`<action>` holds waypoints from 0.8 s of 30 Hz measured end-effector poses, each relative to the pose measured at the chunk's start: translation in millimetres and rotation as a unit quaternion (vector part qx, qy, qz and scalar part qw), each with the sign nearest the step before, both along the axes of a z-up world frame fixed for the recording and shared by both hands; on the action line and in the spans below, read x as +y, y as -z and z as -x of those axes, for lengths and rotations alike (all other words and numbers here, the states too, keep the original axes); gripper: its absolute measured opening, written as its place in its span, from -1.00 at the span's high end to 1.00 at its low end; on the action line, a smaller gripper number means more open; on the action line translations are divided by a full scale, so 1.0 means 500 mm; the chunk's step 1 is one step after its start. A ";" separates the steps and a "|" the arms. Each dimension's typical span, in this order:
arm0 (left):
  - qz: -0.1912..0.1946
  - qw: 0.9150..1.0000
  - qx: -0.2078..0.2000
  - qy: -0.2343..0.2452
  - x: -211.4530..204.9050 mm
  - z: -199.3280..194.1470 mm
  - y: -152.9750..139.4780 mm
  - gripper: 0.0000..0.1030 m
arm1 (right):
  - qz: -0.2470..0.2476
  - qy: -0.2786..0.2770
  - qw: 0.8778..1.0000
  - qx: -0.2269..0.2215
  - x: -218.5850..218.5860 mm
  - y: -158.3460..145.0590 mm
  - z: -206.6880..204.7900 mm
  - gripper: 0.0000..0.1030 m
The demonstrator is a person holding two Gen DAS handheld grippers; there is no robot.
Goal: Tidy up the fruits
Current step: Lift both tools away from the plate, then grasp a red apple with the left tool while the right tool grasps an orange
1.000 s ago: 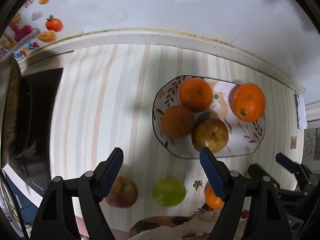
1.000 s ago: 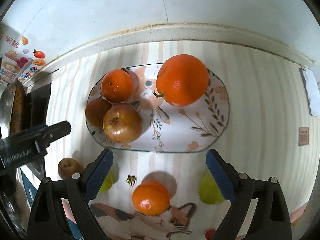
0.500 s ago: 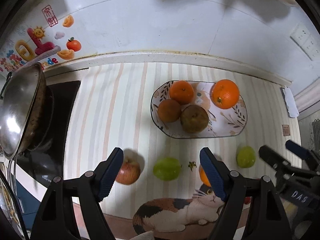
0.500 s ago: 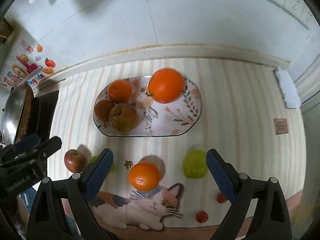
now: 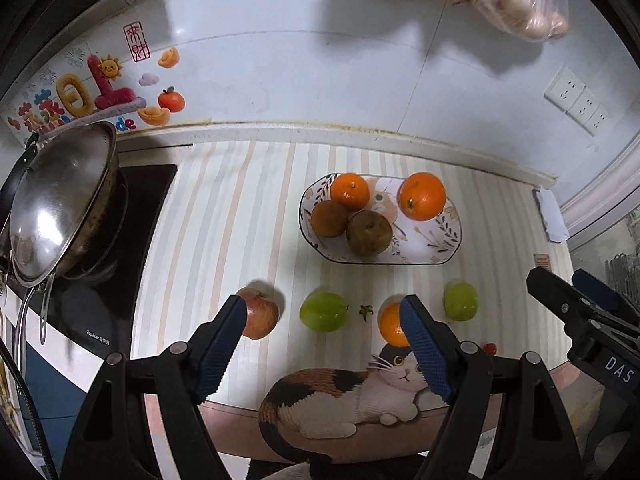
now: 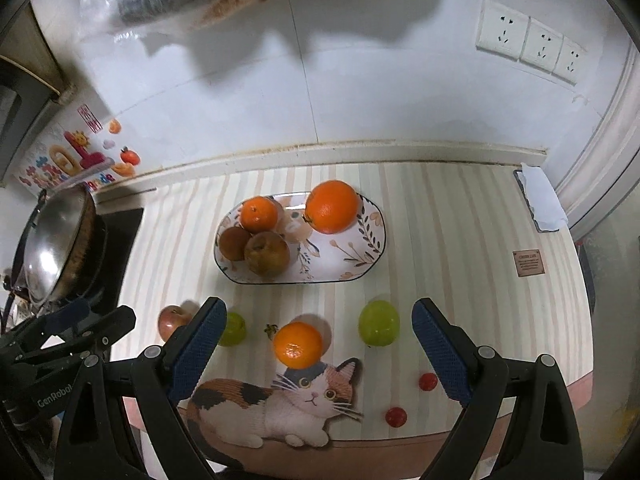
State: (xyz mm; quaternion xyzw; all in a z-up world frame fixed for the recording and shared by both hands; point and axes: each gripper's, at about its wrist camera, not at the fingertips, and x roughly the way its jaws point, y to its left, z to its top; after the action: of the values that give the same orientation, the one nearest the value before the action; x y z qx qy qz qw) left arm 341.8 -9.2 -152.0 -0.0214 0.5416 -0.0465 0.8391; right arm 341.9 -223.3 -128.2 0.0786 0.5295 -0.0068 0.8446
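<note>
On the striped counter [image 6: 460,240] the sorting looks about half done, judging by the layout: the oval floral plate [image 6: 360,264] at the far middle already carries four fruits, two oranges plus two brownish ones bunched at its left end, so the right half is bare and ready for more. Near side of the plate there's a loose row sitting on the mat: a red apple [image 6: 173,320] at the left, a green fruit [image 6: 234,328] beside it, a small orange [image 6: 298,345] in the middle right above the cat print, another green fruit [image 6: 379,323] to the right, and two little red tomatoes [image 6: 428,381] near the counter's front edge. Both grippers are up high and empty, left gripper [image 5: 322,344] and right gripper [image 6: 316,348] each with jaws spread and nothing between the pads, which I read as hanging back to pick the next target. The loose orange sits closest to the line of the right one, so that'd be my guess. A wok [image 5: 60,208] sits on the stove at the far left, well apart from the fruit.
</note>
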 end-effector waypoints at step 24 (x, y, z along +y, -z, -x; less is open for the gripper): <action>0.019 0.974 0.216 -0.073 0.145 -0.126 0.359 -0.75 | -0.116 0.004 0.962 0.246 0.046 0.451 -0.061 -0.86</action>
State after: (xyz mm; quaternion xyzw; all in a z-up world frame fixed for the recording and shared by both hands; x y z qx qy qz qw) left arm 404.8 63.2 -331.6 -0.0865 0.7058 0.0103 0.7030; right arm 372.2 -200.5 -353.9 0.1737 0.7177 0.0321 0.6736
